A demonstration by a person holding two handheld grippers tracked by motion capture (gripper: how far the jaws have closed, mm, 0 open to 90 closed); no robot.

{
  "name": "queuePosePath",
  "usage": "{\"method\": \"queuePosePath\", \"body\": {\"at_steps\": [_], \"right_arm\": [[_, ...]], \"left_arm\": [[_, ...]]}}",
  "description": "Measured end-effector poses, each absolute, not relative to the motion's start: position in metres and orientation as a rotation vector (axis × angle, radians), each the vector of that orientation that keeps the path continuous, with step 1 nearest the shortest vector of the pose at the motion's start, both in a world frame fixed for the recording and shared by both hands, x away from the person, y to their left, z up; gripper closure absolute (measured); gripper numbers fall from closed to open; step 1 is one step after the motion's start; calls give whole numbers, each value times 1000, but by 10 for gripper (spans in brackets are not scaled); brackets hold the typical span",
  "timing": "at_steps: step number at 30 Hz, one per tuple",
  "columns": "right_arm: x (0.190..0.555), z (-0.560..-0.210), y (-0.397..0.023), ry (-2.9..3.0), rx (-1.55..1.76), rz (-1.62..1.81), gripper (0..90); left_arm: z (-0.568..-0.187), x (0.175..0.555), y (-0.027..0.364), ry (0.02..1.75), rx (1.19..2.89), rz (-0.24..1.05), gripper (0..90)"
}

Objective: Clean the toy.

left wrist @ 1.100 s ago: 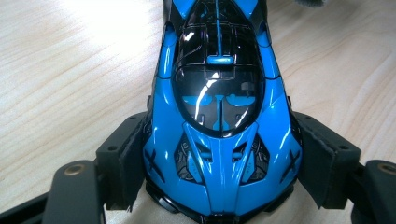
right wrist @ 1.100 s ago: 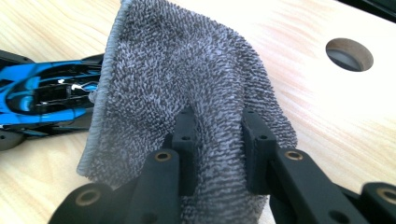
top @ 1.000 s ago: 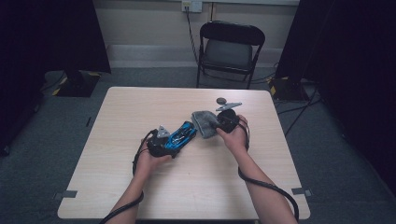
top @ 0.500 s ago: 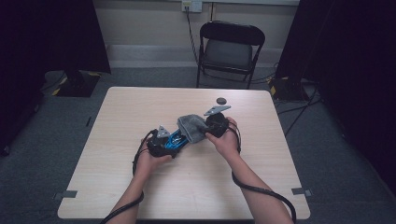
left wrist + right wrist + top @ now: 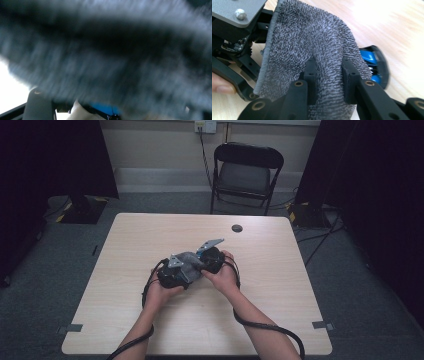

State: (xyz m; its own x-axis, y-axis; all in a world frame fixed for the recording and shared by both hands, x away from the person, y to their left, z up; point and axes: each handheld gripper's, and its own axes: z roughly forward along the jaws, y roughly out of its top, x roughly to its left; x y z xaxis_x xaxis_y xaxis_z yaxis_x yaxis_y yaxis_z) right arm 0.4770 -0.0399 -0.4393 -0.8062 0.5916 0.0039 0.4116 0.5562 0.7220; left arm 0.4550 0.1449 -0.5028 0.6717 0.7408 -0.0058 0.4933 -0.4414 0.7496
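Observation:
A grey terry cloth [image 5: 186,260] [image 5: 312,37] lies draped over my left gripper [image 5: 191,266] and the blue, black-rimmed object [image 5: 369,56] it carries above the table. The cloth covers the left jaws; a strip of blue [image 5: 105,110] shows low in the blurred left gripper view. My right gripper [image 5: 201,262] [image 5: 328,63] is shut on a fold of the cloth, with towel bunched between its black fingertips. In the right gripper view the left gripper's body and grey plate [image 5: 234,15] sit at the upper left. Both hands meet at the table's middle.
The light wooden table [image 5: 280,285] carries a small dark round thing [image 5: 237,228] near its far edge. A black folding chair [image 5: 247,170] stands behind the table. Cables trail from both grippers toward the near edge.
My right gripper has moved left with the cloth and drawn it over the left gripper. The blue object, plain before in the high view, is now covered. The left hand stayed put.

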Motion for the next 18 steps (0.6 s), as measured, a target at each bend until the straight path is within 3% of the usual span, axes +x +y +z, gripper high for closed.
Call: {"method": "queuePosePath", "body": {"at_steps": [18], "right_arm": [[478,-455,-23,2609,826,1070,708]], "left_arm": [[-503,455,145,947,2129,420,259]]}}
